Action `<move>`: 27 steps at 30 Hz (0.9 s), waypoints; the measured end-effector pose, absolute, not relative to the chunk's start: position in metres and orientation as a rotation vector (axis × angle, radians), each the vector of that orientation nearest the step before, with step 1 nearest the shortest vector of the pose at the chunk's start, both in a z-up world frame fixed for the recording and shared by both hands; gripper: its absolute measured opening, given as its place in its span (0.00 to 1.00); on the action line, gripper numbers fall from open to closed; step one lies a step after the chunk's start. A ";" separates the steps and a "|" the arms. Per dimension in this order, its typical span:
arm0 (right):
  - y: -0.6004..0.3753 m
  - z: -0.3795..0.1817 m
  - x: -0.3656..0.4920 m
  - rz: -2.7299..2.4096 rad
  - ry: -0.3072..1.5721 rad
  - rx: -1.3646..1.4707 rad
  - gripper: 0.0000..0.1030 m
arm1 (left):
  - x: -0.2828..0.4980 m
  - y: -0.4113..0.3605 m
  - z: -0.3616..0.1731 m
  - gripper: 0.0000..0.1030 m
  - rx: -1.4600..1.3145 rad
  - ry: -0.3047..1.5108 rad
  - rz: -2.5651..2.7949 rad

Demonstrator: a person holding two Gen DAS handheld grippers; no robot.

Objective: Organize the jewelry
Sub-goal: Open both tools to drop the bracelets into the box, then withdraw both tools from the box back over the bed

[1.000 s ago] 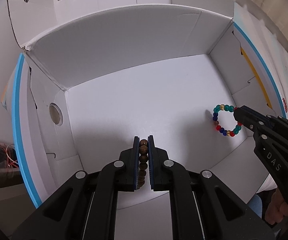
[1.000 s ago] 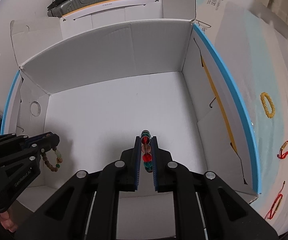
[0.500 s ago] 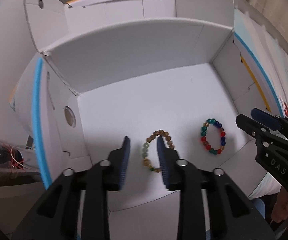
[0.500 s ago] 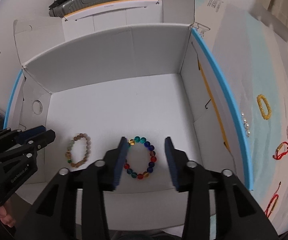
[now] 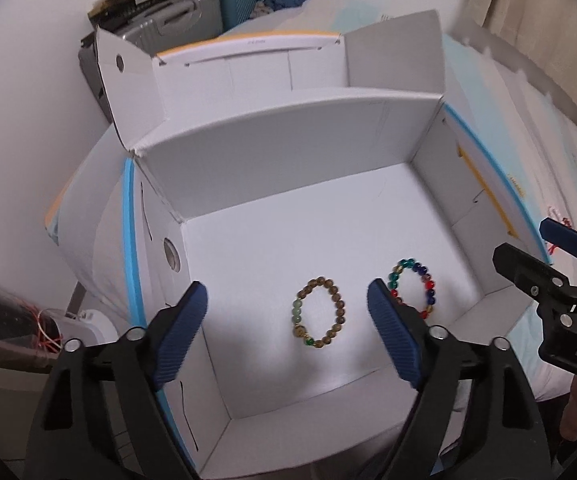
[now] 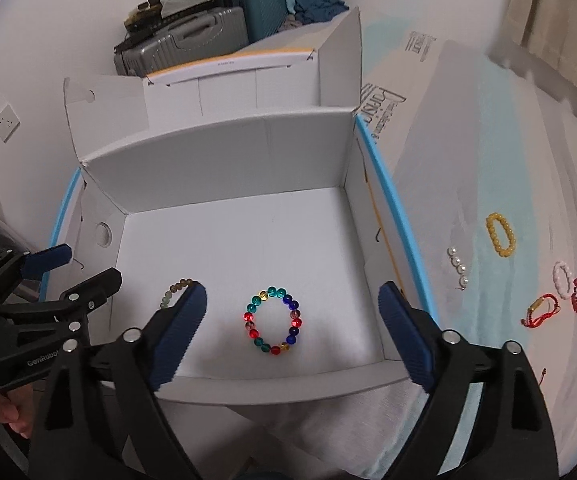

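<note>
Both grippers, L (image 5: 287,314) & R (image 6: 292,318), now gape wider & sit higher, holding nothing; brown bracelet (image 5: 319,313) & multicolour bracelet (image 6: 273,319) lie lower-centre on box floor (image 6: 228,240).

Behind my box: grey suitcase (image 6: 184,36) beside teal suitcase (image 6: 262,0)
On teal suitcase's right: heap of blue clothes (image 6: 318,8)
Left wall: white socket (image 6: 6,122)
Far right: beige curtain (image 6: 560,12)

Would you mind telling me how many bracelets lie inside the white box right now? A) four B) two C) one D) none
B: the brown bead bracelet and the multicolored bead bracelet lie side by side on the floor of the white box; the other jewelry lies outside it.
</note>
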State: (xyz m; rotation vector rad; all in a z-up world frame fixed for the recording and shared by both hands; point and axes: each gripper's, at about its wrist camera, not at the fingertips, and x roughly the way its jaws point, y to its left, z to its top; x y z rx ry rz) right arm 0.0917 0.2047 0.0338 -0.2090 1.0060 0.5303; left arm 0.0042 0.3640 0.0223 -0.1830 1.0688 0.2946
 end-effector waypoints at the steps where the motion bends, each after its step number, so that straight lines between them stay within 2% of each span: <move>1: 0.203 0.036 0.091 0.530 1.001 -0.209 0.84 | 0.003 0.363 0.025 0.81 -0.180 1.060 0.292; 3: 0.199 0.040 0.088 0.525 0.990 -0.203 0.88 | 0.000 0.358 0.030 0.84 -0.178 1.045 0.287; 10: 0.178 0.049 0.080 0.512 0.972 -0.187 0.89 | -0.007 0.341 0.042 0.94 -0.164 1.007 0.278; 12: 0.172 0.051 0.079 0.506 0.969 -0.179 0.93 | -0.007 0.337 0.044 0.94 -0.159 1.004 0.278; 27: 0.095 0.061 0.078 0.408 0.960 -0.127 0.93 | 0.003 0.282 0.055 0.94 -0.129 0.994 0.209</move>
